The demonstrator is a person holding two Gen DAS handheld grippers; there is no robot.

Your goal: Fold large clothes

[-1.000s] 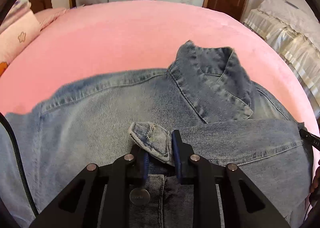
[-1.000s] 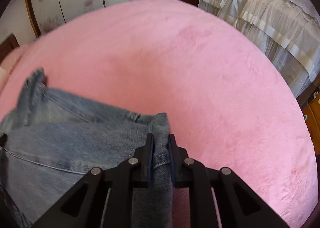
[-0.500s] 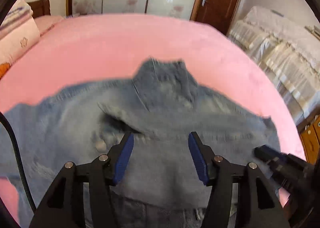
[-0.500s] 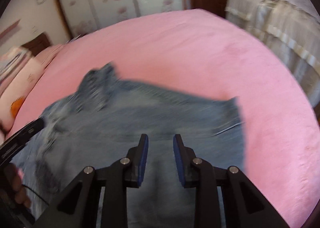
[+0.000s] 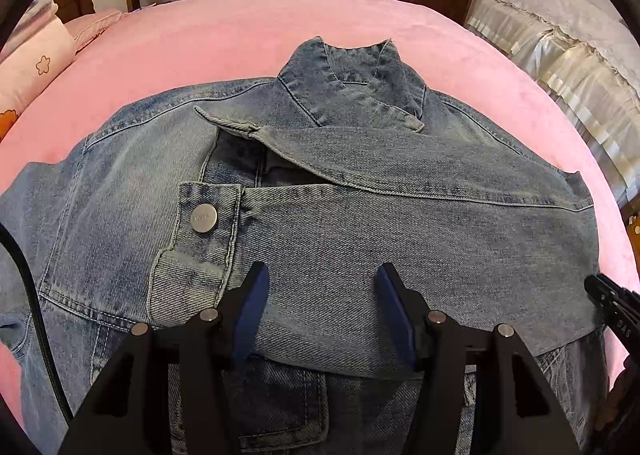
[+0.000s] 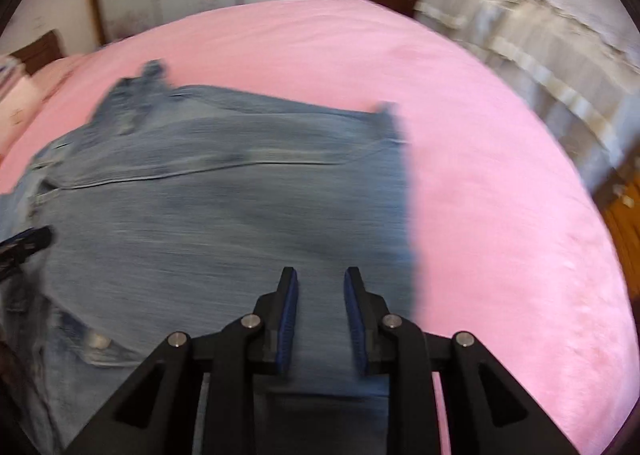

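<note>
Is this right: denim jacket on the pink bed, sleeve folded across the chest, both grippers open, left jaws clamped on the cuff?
Not quite. The left wrist view shows the left gripper open, its jaws spread above the folded sleeve, gripping nothing; the cuff lies free. The rest holds: denim jacket on the pink bed, right gripper open.

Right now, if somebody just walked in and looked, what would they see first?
A big blue denim jacket lies spread on a pink blanket, with its sleeves folded across the middle and its collar pointing to the far side. A shiny metal button glints on a cuff towards the left. Both claws hang open just above the cloth: the left claw over the folded sleeve, the right claw near the jacket's right edge.
</note>
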